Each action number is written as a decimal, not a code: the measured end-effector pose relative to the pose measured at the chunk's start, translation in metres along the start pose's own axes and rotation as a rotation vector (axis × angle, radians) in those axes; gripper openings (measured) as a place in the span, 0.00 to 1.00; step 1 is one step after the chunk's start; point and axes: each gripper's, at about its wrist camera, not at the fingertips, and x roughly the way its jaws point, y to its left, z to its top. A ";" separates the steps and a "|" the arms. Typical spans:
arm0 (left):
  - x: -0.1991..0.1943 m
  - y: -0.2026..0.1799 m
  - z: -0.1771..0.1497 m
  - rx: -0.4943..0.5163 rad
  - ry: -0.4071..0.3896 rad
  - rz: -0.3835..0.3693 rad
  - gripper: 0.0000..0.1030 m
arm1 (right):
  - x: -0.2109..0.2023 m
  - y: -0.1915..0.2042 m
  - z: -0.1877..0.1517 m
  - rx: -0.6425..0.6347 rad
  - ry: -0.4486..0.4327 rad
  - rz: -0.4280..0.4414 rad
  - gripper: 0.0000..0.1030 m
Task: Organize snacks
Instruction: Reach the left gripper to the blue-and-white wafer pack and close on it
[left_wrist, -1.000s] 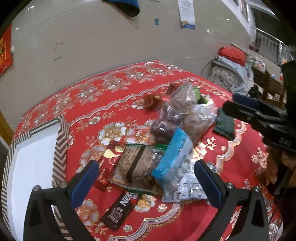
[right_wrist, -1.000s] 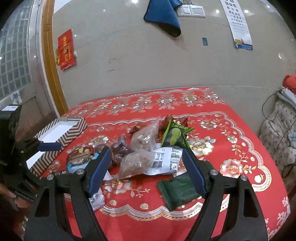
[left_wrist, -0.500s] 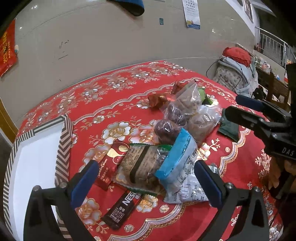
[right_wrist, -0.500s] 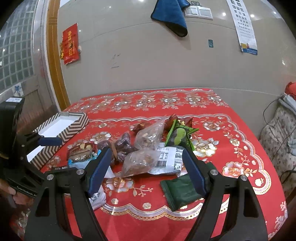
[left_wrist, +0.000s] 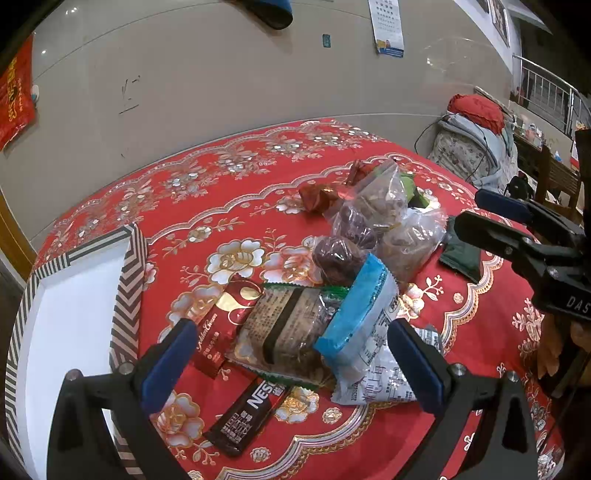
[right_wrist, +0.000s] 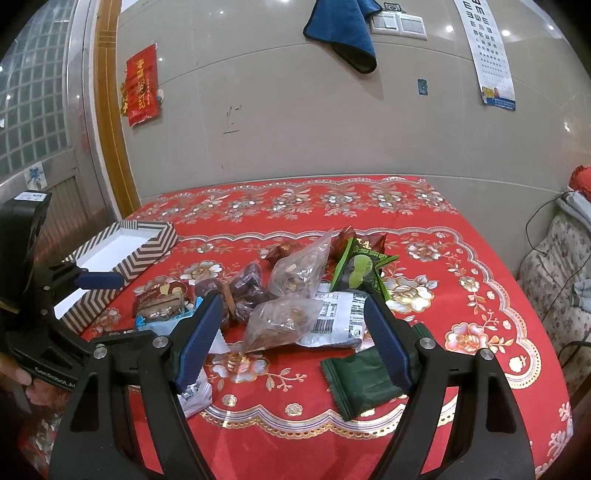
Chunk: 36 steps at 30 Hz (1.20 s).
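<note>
A heap of snack packs lies on the red floral tablecloth (left_wrist: 236, 192). In the left wrist view my left gripper (left_wrist: 291, 363) hangs open just above a brown biscuit pack (left_wrist: 284, 332), a blue-topped pack (left_wrist: 354, 314) and a dark Nescafe sachet (left_wrist: 243, 417). Behind them sit clear bags of dates (left_wrist: 340, 254) and nuts (left_wrist: 410, 240). My right gripper (right_wrist: 293, 338) is open over a clear nut bag (right_wrist: 284, 321), with a dark green pack (right_wrist: 362, 380) to its right and a white barcode pack (right_wrist: 336, 317) behind. Nothing is held.
A white box with a zigzag-striped rim (left_wrist: 129, 280) stands at the table's left (right_wrist: 147, 254). A green snack pack (right_wrist: 360, 269) and red wrappers (left_wrist: 317, 195) lie at the heap's far side. A wall runs behind the table; a patterned chair (right_wrist: 554, 273) is to the right.
Both grippers have drifted slightly, so the snack heap and table shift a little in each view. The jaws stay open and no pack has moved.
</note>
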 end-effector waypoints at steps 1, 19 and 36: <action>0.000 0.000 0.000 -0.001 0.000 0.000 1.00 | 0.000 0.000 0.000 0.000 -0.001 -0.001 0.77; -0.008 -0.025 0.000 0.088 -0.065 -0.243 0.73 | -0.004 0.001 0.000 -0.010 -0.011 -0.015 0.77; 0.023 -0.030 -0.003 0.066 0.042 -0.342 0.47 | -0.003 0.001 0.000 -0.001 -0.006 -0.019 0.77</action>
